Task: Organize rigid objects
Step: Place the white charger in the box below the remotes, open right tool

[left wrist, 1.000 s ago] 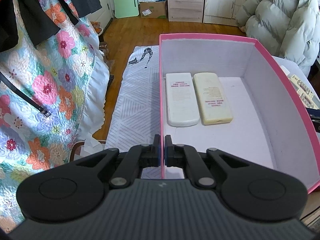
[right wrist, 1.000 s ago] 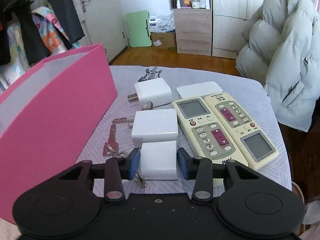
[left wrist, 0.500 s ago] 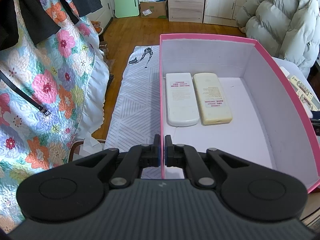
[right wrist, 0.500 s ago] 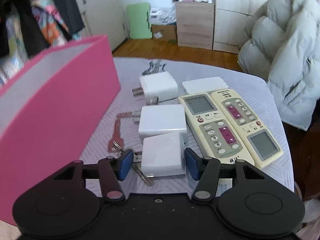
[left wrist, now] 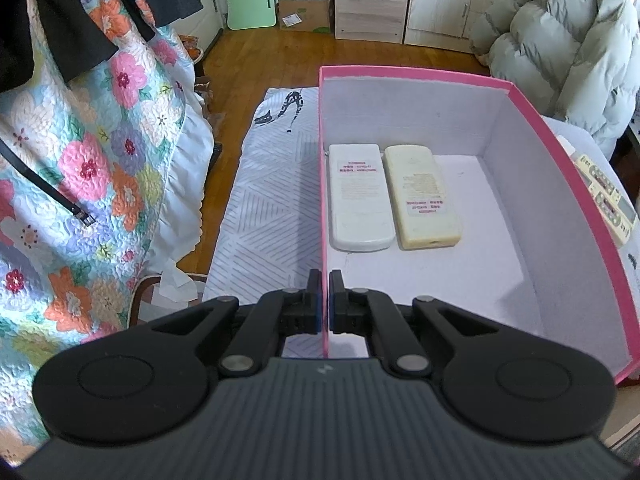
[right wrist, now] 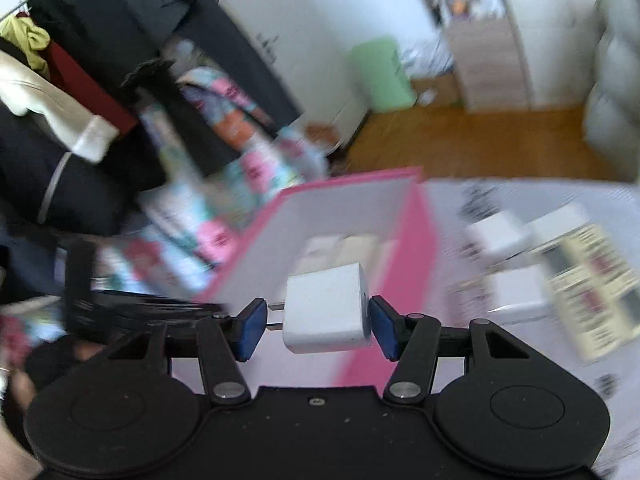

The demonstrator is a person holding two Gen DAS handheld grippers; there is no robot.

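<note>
Right tongs [right wrist: 316,326]: hold white charger [right wrist: 326,312] off bench, prongs toward left pad, right pad against opposite face. Jaws just opened wider; charger between them. Pink box [right wrist: 352,196] lies directly ahead and below; two remotes [left wrist: 394,196] occupy its far-left floor, long axes front-to-back. Left tongs [left wrist: 324,300]: pinched shut on box wall. Earlier frame: charger sat on bench among others; now airborne, view swung toward box.

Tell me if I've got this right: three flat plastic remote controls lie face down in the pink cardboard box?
Not quite. The left wrist view shows two remote controls face down, side by side, in the pink cardboard box, not three.
</note>
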